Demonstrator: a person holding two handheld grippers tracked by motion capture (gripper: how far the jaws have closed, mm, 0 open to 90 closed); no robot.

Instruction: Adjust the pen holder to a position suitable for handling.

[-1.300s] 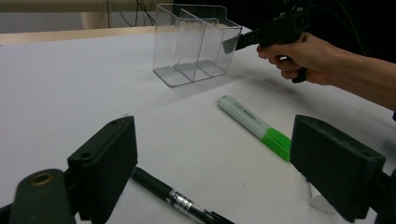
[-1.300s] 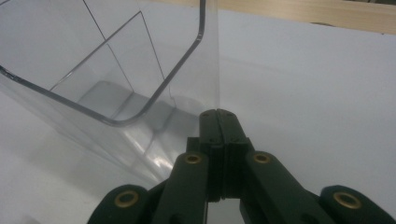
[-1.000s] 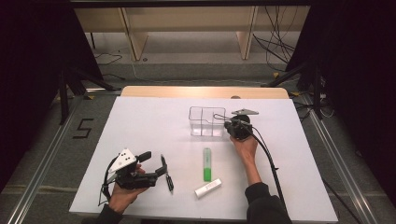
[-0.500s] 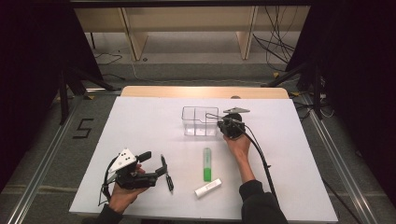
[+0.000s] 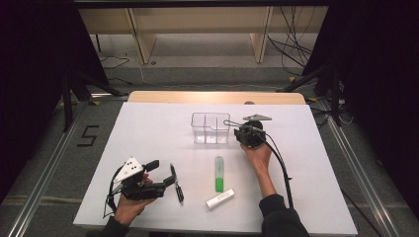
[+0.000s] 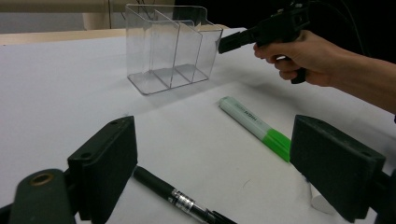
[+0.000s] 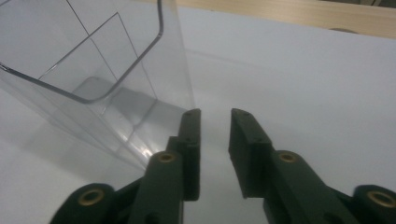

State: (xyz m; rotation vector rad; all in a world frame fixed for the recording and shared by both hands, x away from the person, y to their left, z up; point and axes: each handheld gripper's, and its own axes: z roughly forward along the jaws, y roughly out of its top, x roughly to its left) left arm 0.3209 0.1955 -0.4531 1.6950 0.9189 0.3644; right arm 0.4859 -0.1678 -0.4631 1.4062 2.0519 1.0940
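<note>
Where the white table (image 5: 148, 133) meets its far half, a clear plastic organizer (image 5: 211, 128) with three compartments stands upright, all of them bare. The right gripper (image 5: 238, 134) sits just beside the organizer's right end wall, at about the height of its upper part, held in the person's right hand (image 5: 258, 155); its jaws have just been opening and now stand apart by a narrow gap with nothing between them. In the right gripper view the near jaw lies close to the organizer's clear wall (image 7: 140, 93); whether it touches cannot be told. The left gripper (image 5: 165, 178) rests low at the near left of the table in the left hand (image 5: 129, 207), jaws wide apart and holding nothing. A black pen (image 5: 177, 183) lies on the table just right of the left gripper, running near to far; in the left gripper view it lies between the spread jaws, close to the left one. A green highlighter (image 5: 219, 174) lies near the table's middle, pointing far to near, between the organizer and the near edge. A small white tube-like item (image 5: 220, 199) lies just near of the highlighter, angled; what it is cannot be told. Beyond the white sheet, a pale wooden edge (image 5: 217, 97) shows at the far side.
</note>
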